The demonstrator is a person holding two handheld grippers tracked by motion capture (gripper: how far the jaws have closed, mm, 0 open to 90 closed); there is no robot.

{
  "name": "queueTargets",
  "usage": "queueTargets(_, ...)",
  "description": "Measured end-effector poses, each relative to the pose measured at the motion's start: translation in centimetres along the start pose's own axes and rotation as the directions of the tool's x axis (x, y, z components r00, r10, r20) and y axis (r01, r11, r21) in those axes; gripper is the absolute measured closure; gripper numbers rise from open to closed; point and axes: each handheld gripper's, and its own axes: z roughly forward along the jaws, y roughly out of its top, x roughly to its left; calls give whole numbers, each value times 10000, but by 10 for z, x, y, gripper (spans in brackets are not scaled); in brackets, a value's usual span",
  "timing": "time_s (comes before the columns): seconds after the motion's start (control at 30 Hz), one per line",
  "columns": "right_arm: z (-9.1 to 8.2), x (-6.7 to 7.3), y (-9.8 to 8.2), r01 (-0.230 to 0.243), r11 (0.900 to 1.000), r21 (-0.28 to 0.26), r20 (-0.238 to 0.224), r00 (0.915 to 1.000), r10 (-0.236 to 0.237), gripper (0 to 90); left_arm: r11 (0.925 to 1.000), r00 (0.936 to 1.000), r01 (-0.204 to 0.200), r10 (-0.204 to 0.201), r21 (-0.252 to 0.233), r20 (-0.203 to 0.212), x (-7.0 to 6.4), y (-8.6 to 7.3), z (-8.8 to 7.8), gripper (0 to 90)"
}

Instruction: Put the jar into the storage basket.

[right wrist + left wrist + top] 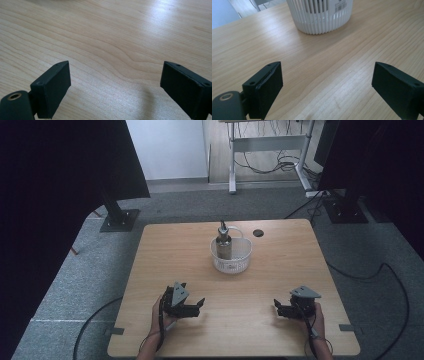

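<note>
A white slatted plastic basket [230,256], round and bearing a barcode label, is seen on the far middle of a pale wooden surface [280,270]. A metal bottle [223,243] with a dark top stands upright inside it. The left gripper [200,306] and right gripper [276,306] are held near the front edge, well apart from the basket, both released with jaws wide apart and nothing held.
</note>
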Motion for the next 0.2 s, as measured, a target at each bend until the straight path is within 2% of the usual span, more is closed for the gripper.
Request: queueTargets(0.2,1,1,0,90,9999,119,-37,10000,-90,73,9990,9990,437,-437,-64,-102,5,-7,-5,94)
